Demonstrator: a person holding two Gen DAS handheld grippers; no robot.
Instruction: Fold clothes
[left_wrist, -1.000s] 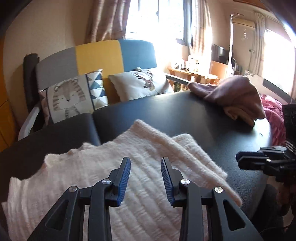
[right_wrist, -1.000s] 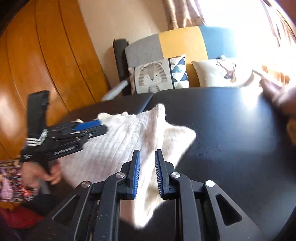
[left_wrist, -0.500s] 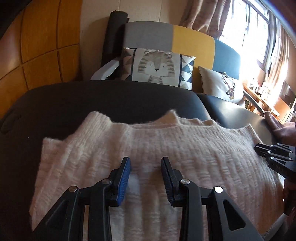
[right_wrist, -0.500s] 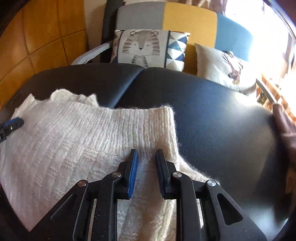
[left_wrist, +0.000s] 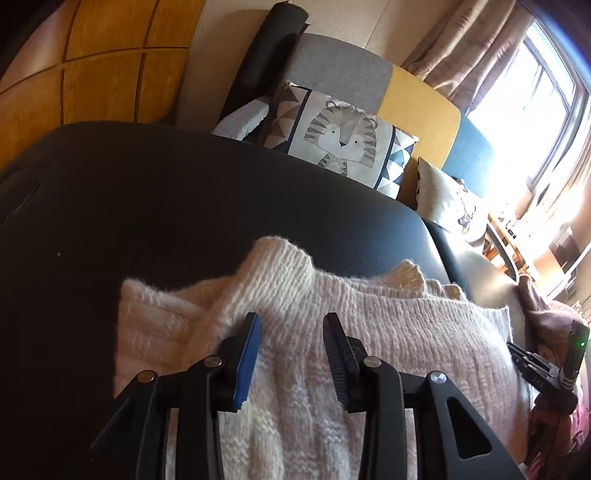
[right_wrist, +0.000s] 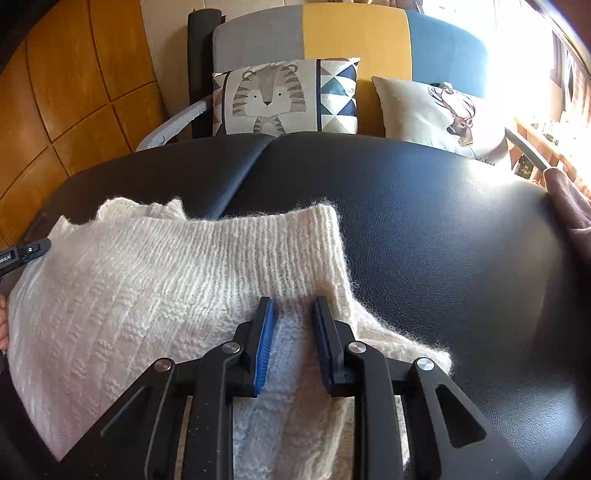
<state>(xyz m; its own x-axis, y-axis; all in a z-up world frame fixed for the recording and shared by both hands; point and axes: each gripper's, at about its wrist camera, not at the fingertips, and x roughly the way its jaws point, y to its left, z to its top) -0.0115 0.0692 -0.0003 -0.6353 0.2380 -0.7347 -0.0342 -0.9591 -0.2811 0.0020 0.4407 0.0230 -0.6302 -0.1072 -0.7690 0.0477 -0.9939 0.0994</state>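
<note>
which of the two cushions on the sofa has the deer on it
The cream cushion on the right, in front of the blue backrest panel. The other, the tiger cushion, has blue triangles.

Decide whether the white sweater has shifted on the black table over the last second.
Yes. The white sweater now lies spread flatter toward the black table's left end, away from the middle seam it earlier overlapped.

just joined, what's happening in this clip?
A person with a handheld gripper in each hand is folding a cream knit sweater on a black padded table. The left gripper and right gripper are both open, poised over the knit on opposite sides, and grip nothing. The sweater lies bunched and partly doubled over, not a finished fold. A mauve garment waits at the table's far end.
</note>
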